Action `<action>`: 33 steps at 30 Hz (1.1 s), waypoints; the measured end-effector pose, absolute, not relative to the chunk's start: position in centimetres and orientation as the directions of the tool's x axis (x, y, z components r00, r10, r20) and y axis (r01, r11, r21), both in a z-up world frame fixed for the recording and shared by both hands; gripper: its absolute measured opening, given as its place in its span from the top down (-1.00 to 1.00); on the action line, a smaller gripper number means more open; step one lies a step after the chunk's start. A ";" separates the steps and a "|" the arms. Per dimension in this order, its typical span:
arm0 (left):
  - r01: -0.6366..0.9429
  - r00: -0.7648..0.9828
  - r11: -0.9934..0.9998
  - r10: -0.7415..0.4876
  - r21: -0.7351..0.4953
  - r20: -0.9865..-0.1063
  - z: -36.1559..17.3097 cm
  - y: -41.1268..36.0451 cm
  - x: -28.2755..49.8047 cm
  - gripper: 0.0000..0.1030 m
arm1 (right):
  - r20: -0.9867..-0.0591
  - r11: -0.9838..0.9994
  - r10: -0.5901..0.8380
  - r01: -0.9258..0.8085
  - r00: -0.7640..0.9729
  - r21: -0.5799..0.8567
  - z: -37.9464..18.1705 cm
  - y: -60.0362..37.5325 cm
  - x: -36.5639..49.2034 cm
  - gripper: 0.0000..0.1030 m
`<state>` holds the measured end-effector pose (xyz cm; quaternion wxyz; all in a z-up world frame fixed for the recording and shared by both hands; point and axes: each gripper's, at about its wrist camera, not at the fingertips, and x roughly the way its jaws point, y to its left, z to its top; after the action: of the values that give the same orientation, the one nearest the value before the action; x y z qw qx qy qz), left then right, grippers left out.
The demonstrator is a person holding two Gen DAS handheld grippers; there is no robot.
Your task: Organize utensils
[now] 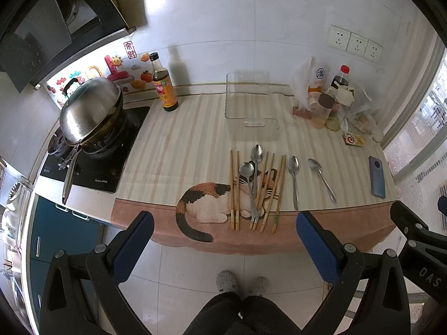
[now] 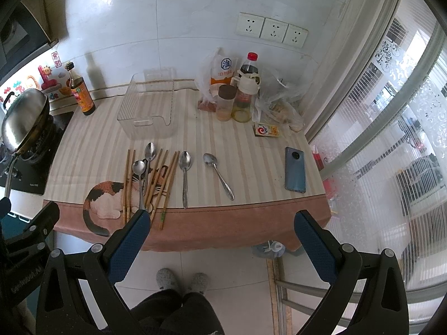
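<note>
Kitchen surface (image 1: 195, 139) under a striped cat-print cloth; chopsticks (image 1: 234, 189) and two spoons (image 1: 252, 173) lie tangled at the near edge, two more spoons (image 1: 294, 178) just to their right; clear bin (image 1: 251, 106) behind, apparently empty. Left hand-held gripper (image 1: 225, 229) and right hand-held gripper (image 2: 222, 227) both spread wide, holding nothing, short of the edge. Best start: take a loose right-side spoon by its handle; untangle the pile afterwards.

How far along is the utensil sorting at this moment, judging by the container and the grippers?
Nothing looks done: the clear container holds no utensils. Nothing is in hand: the left gripper and right gripper are both open, short of the table edge. Left: four spoons, including the rightmost spoon, and the chopsticks all lie on the cat-print tablecloth.
</note>
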<state>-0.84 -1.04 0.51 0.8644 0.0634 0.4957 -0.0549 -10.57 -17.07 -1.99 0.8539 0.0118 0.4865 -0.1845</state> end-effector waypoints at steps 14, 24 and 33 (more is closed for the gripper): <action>0.153 0.508 0.987 -0.042 0.042 -0.860 0.5 -0.9 -0.7 -1.00 | -0.838 0.933 -0.297 0.326 0.458 -0.152 -2.1 -17.2 -10.4 -1.00; 0.070 0.618 0.996 -0.002 0.052 -0.786 -2.1 0.3 3.2 -1.00 | -0.785 0.925 -0.280 0.374 0.553 -0.066 -4.1 -19.5 -8.2 -1.00; 0.055 0.440 0.993 0.073 0.108 -0.895 -12.6 1.5 11.3 -1.00 | -0.872 0.936 -0.141 0.351 0.469 0.037 -13.6 -20.8 -1.0 -0.28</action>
<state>11.30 1.50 -12.61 0.8464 0.0606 0.5290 0.0054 -1.05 -20.84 -13.63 0.8503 0.1060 0.4947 -0.1448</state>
